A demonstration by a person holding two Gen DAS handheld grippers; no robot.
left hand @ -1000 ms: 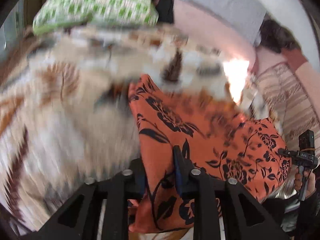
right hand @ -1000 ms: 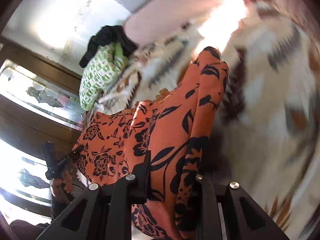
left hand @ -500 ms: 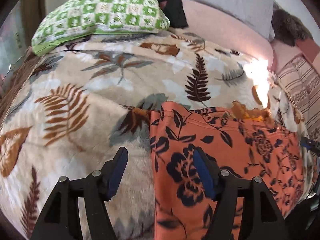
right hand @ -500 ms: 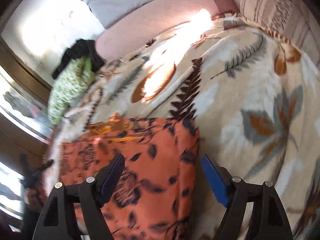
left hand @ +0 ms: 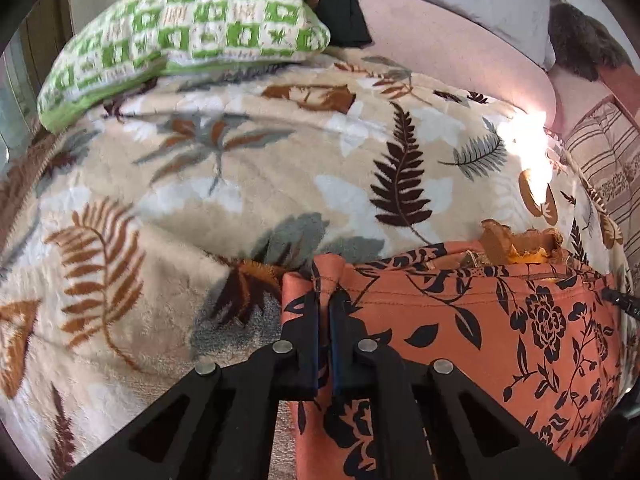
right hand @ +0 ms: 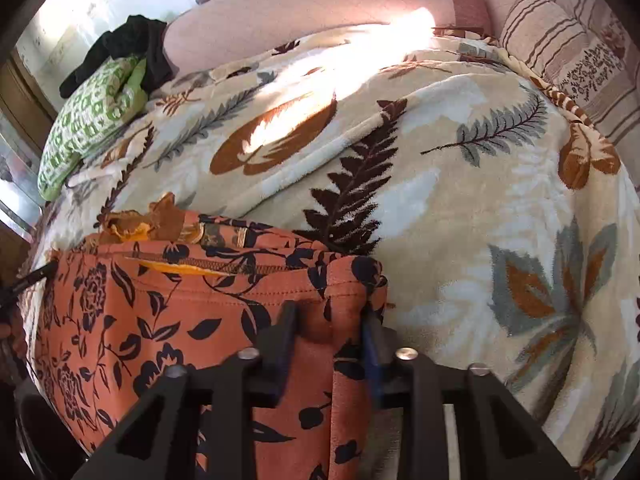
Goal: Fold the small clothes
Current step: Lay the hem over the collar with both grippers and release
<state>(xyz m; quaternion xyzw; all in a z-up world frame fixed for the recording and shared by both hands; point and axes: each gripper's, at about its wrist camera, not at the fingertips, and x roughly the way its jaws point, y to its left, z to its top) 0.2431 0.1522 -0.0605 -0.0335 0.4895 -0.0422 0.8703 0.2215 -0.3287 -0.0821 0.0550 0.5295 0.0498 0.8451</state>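
An orange garment with a black flower print [left hand: 472,328] lies on the near edge of a leaf-patterned blanket [left hand: 240,184]. My left gripper [left hand: 325,300] is shut on the garment's far left corner, where the cloth bunches up between the fingers. In the right wrist view the same garment [right hand: 160,320] shows, with a zip and a yellow lining at its far edge. My right gripper [right hand: 330,312] straddles the garment's far right corner; its jaws stand partly apart with a fold of cloth between them.
A green and white checked pillow [left hand: 180,36] with a black garment [left hand: 340,8] behind it lies at the far left of the bed. A pink headboard cushion [right hand: 300,12] and striped pillows [right hand: 560,40] lie at the back and right.
Both grippers opened and let the garment drop flat on the blanket, then moved forward to its far corners. The left has shut on the left corner; the right has narrowed around the right corner.
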